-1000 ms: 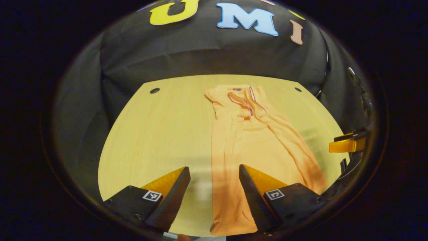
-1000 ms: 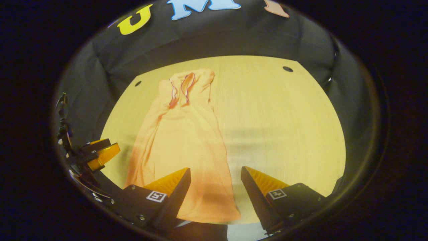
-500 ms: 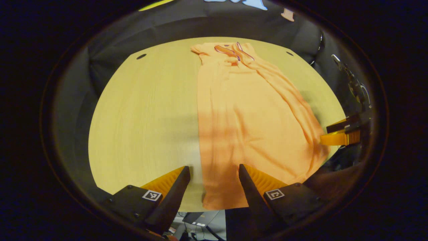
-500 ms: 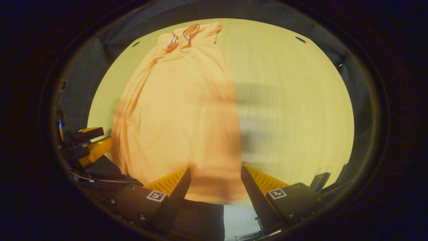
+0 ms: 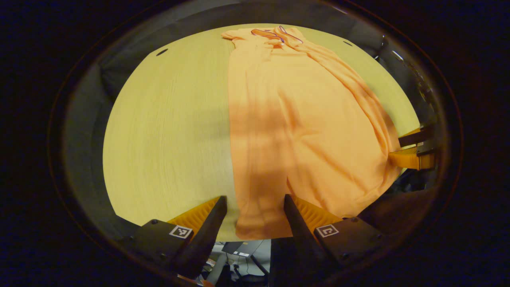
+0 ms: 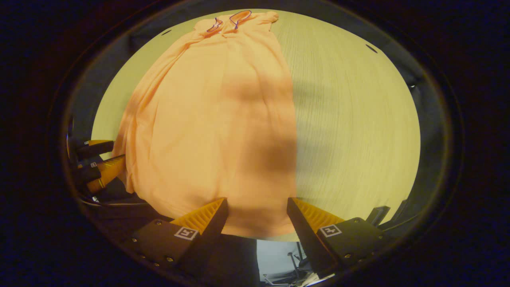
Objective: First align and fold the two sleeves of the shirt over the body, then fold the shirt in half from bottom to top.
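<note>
Left gripper view has the orange shirt [image 5: 303, 119] laid out long on the pale wooden table [image 5: 167, 131], collar end way up at the far edge and the bottom hem right at the near edge, pretty much under the camera. Both sleeves look already folded in over the body, so it's one narrow strip with a few soft creases running lengthwise and a darker shadow band across the middle. The left gripper [image 5: 254, 211] has its jaws spread wide, one finger on either side of the hem's left corner, and I can't see either one actually pinching cloth, so it's holding nothing. Off at the right edge of that same view the other gripper pokes in beside the shirt's right side, just about touching the fabric, though it's too squashed by the lens to say for sure. Right gripper view is the same story from the other corner: the shirt [image 6: 215, 119] fills the left half, bare table [image 6: 358, 119] on the right, and the right gripper [image 6: 257, 213] hangs over the hem's right corner with its fingers wide apart and nothing gripped. The left gripper [image 6: 93, 165] shows up at the far left there, next to the shirt's edge. Small dark holes sit in the table's far corners.
</note>
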